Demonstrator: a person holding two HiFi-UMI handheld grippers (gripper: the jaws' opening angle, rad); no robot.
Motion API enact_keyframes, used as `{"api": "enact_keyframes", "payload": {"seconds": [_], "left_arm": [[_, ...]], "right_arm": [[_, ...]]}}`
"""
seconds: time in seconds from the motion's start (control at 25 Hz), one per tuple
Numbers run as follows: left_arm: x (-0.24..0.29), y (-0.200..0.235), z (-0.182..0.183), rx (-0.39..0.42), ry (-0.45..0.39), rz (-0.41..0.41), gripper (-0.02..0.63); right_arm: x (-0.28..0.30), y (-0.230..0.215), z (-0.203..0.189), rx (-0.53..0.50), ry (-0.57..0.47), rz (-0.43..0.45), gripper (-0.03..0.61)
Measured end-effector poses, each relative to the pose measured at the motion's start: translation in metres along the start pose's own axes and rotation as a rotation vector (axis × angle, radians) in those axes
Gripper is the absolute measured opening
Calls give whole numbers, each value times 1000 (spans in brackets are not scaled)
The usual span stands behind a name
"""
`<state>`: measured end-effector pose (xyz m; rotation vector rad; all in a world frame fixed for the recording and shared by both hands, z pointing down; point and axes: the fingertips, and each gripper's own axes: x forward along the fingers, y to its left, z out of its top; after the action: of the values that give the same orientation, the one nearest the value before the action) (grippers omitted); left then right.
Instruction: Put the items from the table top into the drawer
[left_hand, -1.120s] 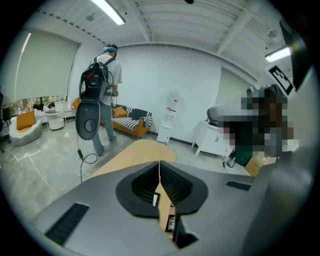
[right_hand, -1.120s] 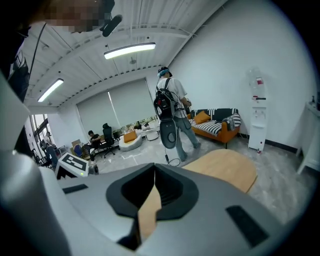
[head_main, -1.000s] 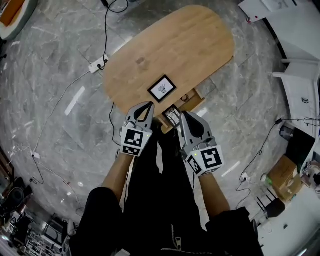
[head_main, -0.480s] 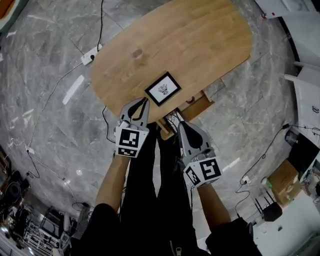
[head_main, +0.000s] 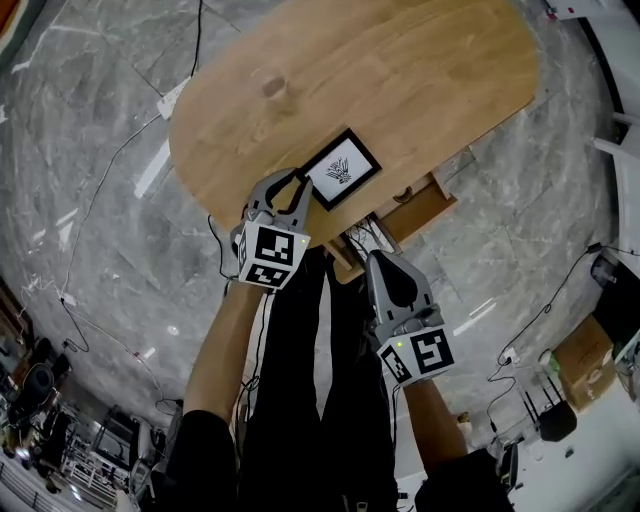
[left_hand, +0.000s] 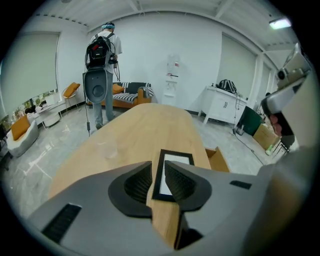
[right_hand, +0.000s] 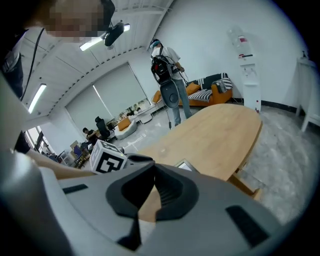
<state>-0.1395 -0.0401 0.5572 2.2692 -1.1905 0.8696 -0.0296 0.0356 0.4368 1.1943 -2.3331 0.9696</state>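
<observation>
The oval wooden table (head_main: 400, 70) fills the upper part of the head view, its drawer (head_main: 415, 208) open at the table's lower edge. The left gripper (head_main: 297, 181) is just left of the black picture frame (head_main: 342, 168) at centre. Its jaws have just been opening and grip nothing. The right gripper (head_main: 379, 260) is below the drawer, its jaws closed and empty.

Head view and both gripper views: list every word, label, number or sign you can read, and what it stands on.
No words or numbers are readable.
Black-framed picture on the oval wooden table: dark drawing, no lettering.
Marker cube and second cube: black-and-white square patterns, not text.
White wall panel: red mark, too blurred to read.
</observation>
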Motion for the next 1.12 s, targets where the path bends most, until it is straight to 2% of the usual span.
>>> {"api": "enact_keyframes", "payload": {"seconds": [0.32,0.68,0.84,1.12], "left_arm": [[42,6,-38,10,129,-18,100],[72,4,-61,28,242,-53,123],[76,5,-68,4,260,-52,121],[76,5,-68,24,266,-64,75]], "right_arm": [[-1,-4,-34,61,48,13,11],[-8,-16,-38,85,61,0,11],[-9,-17,-43,97,71,5,11],[-7,-14,-48,117,80,16,11]]}}
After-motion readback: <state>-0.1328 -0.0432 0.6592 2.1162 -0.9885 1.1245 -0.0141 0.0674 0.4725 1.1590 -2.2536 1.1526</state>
